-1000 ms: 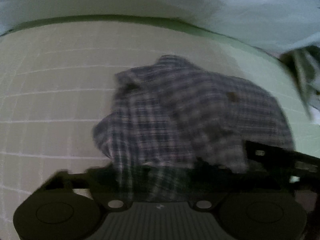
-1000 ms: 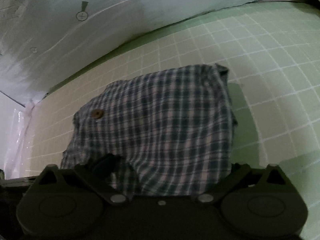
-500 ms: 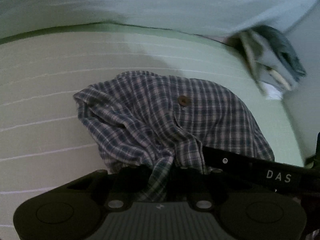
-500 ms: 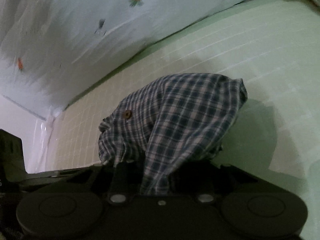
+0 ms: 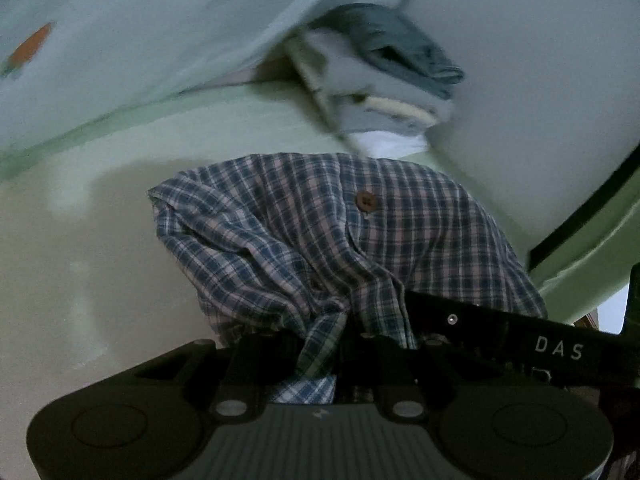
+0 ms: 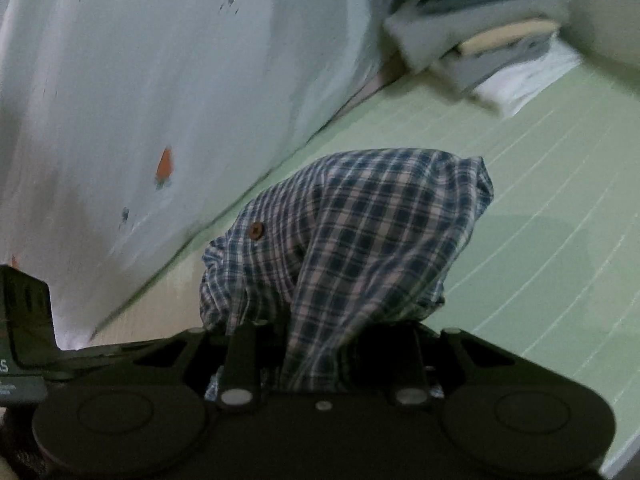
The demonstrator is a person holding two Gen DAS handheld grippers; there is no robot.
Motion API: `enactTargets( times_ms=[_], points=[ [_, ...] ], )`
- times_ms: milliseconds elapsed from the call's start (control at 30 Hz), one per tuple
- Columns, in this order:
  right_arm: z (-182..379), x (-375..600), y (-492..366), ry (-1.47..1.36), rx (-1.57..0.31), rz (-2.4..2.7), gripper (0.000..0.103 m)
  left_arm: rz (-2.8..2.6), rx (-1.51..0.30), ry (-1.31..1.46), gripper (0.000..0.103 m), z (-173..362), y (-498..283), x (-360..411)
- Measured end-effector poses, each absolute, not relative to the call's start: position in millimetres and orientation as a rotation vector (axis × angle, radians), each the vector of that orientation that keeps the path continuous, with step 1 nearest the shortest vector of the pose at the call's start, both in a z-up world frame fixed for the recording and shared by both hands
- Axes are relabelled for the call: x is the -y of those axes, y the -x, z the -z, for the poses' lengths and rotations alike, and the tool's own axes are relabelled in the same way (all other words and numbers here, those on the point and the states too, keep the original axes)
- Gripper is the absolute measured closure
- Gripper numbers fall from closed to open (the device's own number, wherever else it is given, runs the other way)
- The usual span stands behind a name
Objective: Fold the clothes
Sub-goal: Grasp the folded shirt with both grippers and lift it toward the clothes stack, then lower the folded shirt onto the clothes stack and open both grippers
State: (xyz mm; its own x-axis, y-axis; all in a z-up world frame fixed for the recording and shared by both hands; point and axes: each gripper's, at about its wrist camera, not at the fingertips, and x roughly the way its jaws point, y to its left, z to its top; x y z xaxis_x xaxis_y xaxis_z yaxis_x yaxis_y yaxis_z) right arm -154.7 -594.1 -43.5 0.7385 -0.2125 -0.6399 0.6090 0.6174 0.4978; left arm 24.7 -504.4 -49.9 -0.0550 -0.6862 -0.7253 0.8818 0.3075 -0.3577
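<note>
Matte black left tool [image 5: 320, 356], silver screws, white "DAS" lettering.

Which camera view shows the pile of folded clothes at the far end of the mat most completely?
The left wrist view. There the stack of folded clothes shows whole, beyond the plaid shirt, though blurred. In the right wrist view the stack sits in the upper right corner, cut off by the picture's edge and just as blurred.

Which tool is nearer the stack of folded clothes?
Right, narrowly. Both tools, left and right, clamp the plaid shirt; the stack lies ahead, toward the right tool's side.
</note>
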Motion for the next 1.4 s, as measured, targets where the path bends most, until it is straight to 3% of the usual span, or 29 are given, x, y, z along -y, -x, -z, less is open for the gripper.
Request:
enactTargets(
  times_ms=[333, 567, 633, 700, 767, 800, 833, 900, 1033, 1100, 1133, 1200, 1300, 1400],
  points=[
    [-4, 741, 175, -0.685, -0.501, 0.462, 0.075, 1.309, -0.889, -0.153, 0.086, -4, -22, 632],
    [-74, 863, 160, -0.57, -0.391, 0.442, 0.075, 1.372, -0.749, 0.005, 0.085, -82, -50, 745],
    [-101, 892, 151, -0.519, -0.349, 0.446, 0.075, 1.393, -0.667, 0.02, 0.083, -109, -61, 778],
    [-126, 927, 141, -0.47, -0.291, 0.457, 0.074, 1.397, -0.603, 0.042, 0.072, -130, -74, 811],
    [-141, 967, 133, -0.469, -0.233, 0.498, 0.069, 1.374, -0.604, 0.053, 0.061, -135, -93, 845],
    [-143, 989, 129, -0.495, -0.209, 0.536, 0.06, 1.347, -0.627, 0.036, 0.05, -129, -103, 861],
    [-140, 1011, 125, -0.527, -0.196, 0.578, 0.046, 1.312, -0.653, 0.013, 0.047, -121, -113, 878],
    [-122, 1054, 117, -0.624, -0.184, 0.682, 0.031, 1.247, -0.706, -0.038, 0.046, -97, -127, 900],
    [-80, 1096, 100, -0.691, -0.309, 0.948, 0.03, 1.15, -0.815, -0.103, 0.04, -43, -142, 910],
    [-72, 1076, 100, -0.571, -0.261, 1.062, 0.023, 1.127, -0.819, -0.086, 0.025, -30, -142, 905],
    [-70, 1063, 101, -0.512, -0.22, 1.088, 0.014, 1.118, -0.818, -0.082, 0.023, -27, -142, 903],
    [-61, 1046, 98, -0.41, -0.196, 1.087, 0.005, 1.104, -0.813, -0.075, 0.021, -26, -140, 899],
    [-39, 1056, 83, -0.436, -0.389, 1.048, 0.008, 1.092, -0.789, -0.071, 0.016, -28, -137, 894],
    [-43, 1040, 99, -0.424, -0.311, 1.083, 0.002, 1.108, -0.699, -0.096, 0.002, -43, -121, 868]
  ],
)
